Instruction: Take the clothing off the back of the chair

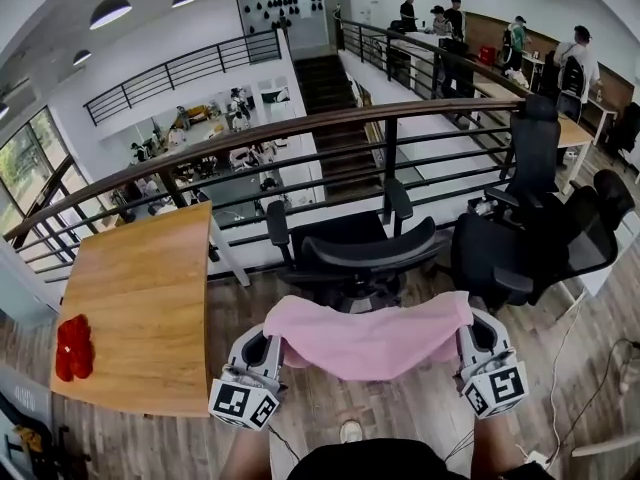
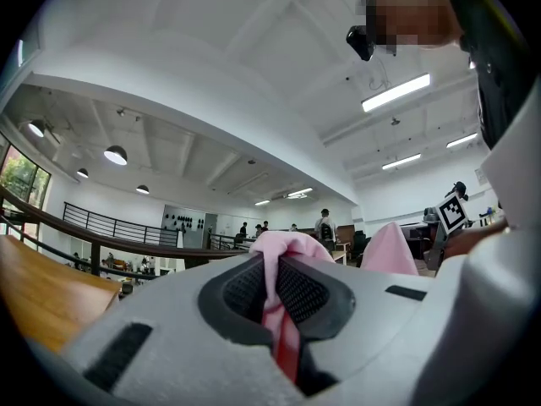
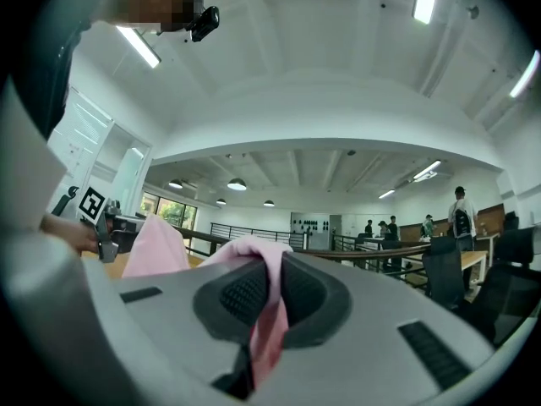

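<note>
Well to the left of the left jaws stood a light wooden bench (image 1: 140, 298) with a small red heap (image 1: 73, 346) lying near its left edge; what the heap was could not be told. The grey left gripper (image 1: 268, 346) had its jaws closed tight on one end of a pale pink cloth garment (image 1: 372, 336), a fold of which bunched up between the ribbed pads (image 2: 297, 293) in the left gripper view. The garment hung stretched from the left jaws across to the right jaws, sagging a little in the middle. Just beyond both jaws stood a black mesh office chair (image 1: 352, 251), its back bare. The grey right gripper (image 1: 478, 340) was likewise clamped on the garment's other end. Right of the right jaws stood more black office chairs (image 1: 530, 243).
</note>
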Demonstrator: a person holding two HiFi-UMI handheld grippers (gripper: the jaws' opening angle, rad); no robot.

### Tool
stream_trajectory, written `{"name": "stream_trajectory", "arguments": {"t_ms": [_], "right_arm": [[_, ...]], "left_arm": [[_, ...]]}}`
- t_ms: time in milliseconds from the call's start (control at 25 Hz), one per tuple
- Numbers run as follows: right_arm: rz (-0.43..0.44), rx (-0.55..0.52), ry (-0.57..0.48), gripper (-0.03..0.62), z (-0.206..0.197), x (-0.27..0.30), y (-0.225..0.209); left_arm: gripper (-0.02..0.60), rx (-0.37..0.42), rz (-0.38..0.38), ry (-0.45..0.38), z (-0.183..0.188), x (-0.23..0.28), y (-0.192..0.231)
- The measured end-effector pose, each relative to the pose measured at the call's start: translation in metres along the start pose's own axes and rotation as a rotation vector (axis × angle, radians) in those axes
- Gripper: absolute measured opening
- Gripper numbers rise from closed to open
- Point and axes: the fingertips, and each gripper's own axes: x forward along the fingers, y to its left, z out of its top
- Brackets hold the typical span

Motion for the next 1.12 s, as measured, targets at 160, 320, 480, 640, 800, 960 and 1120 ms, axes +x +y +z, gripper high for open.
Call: {"name": "stream_trajectory", "arguments": {"t_ms": [160,320,480,640,800,960,1120], "right_arm": [[0.03,-0.025,0.053,0.015,-0.022,-0.01,0.0],[0.053,-0.043,0.097,0.017,-0.035,-0.025,0.001],[0.039,-0.015,0.118,0.017,-0.053,-0.039,-0.001],[0.022,0.027,0.148,0.017,-0.072,-0.058,-0.002],[0.028,0.028,0.175,0.017,-0.081,-0.077,-0.003],[0.046,0.013,0.19,0.017,-0.085,-0.09,0.0],[0.051,0.02,0.199,0.017,-0.092,-0.101,0.003]], "left_arm": [[0.023,-0.03,0.008,0.031,-0.022,0.0,-0.023],[0.023,-0.085,0.019,0.053,-0.041,-0.005,-0.042],[0.023,-0.132,0.018,0.07,-0.061,-0.006,-0.062],[0.023,-0.138,-0.01,0.108,-0.074,-0.007,-0.087],[0.023,-0.126,-0.035,0.141,-0.082,-0.012,-0.107],[0.023,-0.11,-0.051,0.163,-0.089,-0.019,-0.127],[0.023,-0.089,-0.056,0.188,-0.097,-0.025,-0.143]]}}
